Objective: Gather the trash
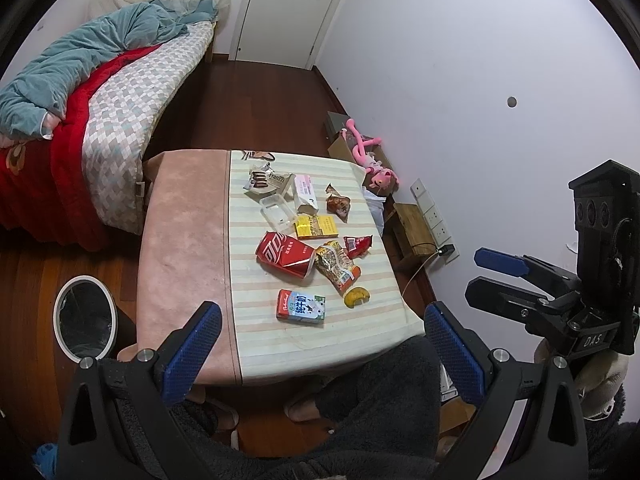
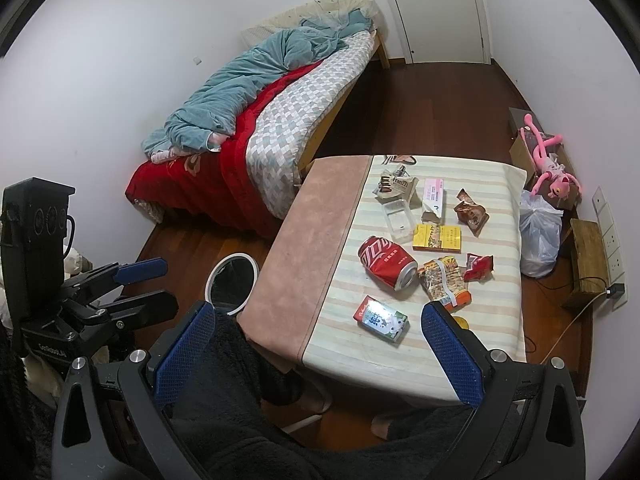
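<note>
Trash lies scattered on the striped half of the table, none of it yet collected: a crushed red can on its side, a milk carton nearest the front edge, a crumpled snack wrapper touching the can's mouth end, a small red packet just beside the wrapper, a yellow box, a clear plastic tray, a torn white box, a biscuit packet, a brown wrapper and a piece of peel. The bin stands on the floor off the table's left side, lined with a dark bag.

The left gripper hangs above the near table edge with its jaws spread wide and nothing between them. The right gripper is likewise wide open and empty, held back from the table; the left wrist view confirms its fingers are parted.

Risks noted:
- The can is dented and rests on a curved side; a pinch off centre would likely roll it into the snack wrapper or toward the edge.
- The wrapper and red packet lie close together, so a grasp may drag both and drop one in transit.
- Thin foil and the flat carton give little height to bite on; the fingers may slide over them or catch the cloth.
- The bin sits below and beside the table with a modest opening; a release made early would put the item on the floor.
- Residual liquid in the can cannot be ruled out; tipping it mouth down over the cloth could spill.
</note>
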`<state>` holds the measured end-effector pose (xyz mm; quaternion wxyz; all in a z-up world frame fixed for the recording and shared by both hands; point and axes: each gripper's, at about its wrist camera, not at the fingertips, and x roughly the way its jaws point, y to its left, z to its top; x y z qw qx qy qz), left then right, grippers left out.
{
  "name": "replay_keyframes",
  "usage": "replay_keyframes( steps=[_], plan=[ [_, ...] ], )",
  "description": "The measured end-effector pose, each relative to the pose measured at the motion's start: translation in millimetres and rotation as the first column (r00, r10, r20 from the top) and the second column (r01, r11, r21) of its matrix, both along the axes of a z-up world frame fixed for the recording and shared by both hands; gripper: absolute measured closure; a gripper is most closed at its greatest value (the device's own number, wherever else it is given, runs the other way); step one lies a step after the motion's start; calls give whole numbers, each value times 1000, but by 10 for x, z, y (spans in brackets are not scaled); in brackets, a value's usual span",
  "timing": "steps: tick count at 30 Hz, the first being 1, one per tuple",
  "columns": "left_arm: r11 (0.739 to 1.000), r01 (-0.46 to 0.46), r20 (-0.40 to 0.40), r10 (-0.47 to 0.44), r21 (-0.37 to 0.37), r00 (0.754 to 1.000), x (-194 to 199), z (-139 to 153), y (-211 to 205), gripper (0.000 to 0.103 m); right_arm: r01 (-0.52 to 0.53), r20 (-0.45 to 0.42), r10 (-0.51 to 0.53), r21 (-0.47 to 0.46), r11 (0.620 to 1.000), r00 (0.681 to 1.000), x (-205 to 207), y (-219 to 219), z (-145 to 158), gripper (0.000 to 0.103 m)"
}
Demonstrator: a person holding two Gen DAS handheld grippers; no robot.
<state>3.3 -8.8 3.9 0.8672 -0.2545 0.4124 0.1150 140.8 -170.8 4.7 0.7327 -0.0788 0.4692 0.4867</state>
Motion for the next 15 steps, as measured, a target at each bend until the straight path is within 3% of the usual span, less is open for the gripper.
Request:
replay_keyframes(
  steps=[15],
  plan=[
    [1000, 2, 0, -2, 3, 1000, 6, -2, -14, 0, 0, 1, 0, -1, 1000, 1000, 2, 6, 6, 0]
  ],
)
